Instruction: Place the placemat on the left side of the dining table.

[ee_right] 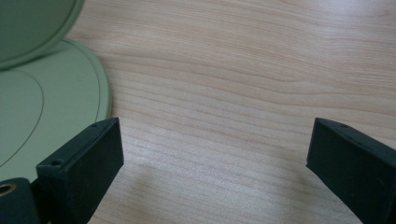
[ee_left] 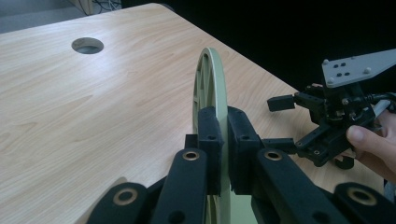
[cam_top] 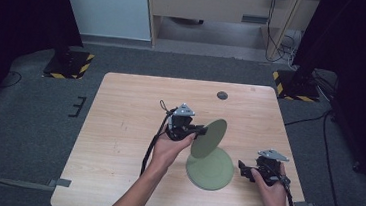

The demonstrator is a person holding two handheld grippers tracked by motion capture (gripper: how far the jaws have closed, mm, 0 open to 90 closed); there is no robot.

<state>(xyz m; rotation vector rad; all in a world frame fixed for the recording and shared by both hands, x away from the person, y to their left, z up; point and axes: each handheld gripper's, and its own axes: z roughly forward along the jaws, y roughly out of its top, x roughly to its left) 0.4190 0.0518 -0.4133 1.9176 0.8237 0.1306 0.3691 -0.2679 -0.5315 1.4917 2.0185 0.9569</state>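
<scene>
- Closest to my left gripper view, the left gripper has its two black pads clamped on the rim of a green plate, which stands on edge between them.
- From the high view, I read that raised plate as tilted and clear of a second green plate lying flat on the table; whether the lower edge touches the flat one I cannot tell from this angle.
- My right gripper stands apart, jaws wide with nothing between them, just beside the flat plate's right edge.
- Judgement: the step in hand is lifting the upper plate off the lower.
- To do it well, I would keep the clamp square on the rim, raise steadily and avoid any twist, since a thin edge grip may let the plate swing.
- I would hold the right gripper ready near the flat plate in case it shifts.
</scene>
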